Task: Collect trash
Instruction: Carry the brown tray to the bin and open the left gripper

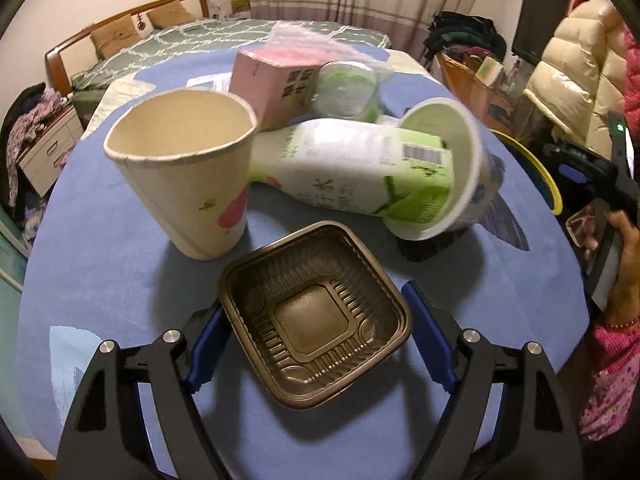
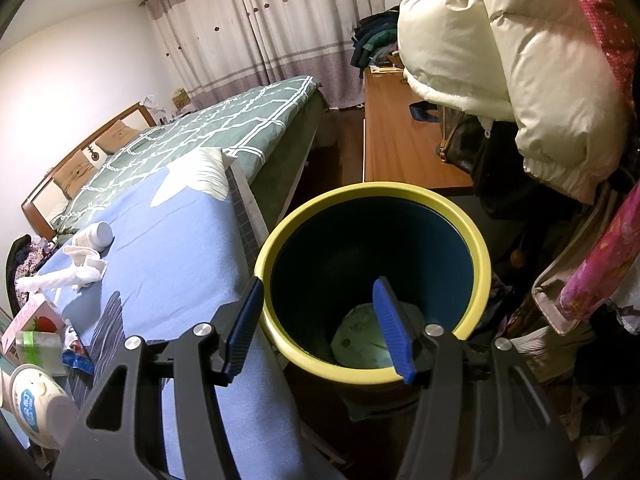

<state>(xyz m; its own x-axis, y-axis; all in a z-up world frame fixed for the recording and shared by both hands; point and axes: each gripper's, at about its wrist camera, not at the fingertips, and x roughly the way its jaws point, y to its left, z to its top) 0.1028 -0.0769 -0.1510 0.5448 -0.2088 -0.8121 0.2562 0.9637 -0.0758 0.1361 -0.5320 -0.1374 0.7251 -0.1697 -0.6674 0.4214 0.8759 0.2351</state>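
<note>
1. Low over blue tablecloth (image 1: 120,280): left gripper (image 1: 316,328), fingers apart, flanking brown plastic tray (image 1: 316,320); contact with the pads impossible to tell.
2. Behind tray: upright paper cup (image 1: 188,176), tipped green-and-white cup (image 1: 400,172), pink carton (image 1: 272,80).
3. Above yellow-rimmed bin (image 2: 280,232) beside table: right gripper (image 2: 320,324), fingers apart, nothing held.
4. Inside bin: pale green round item (image 2: 360,340).
</note>
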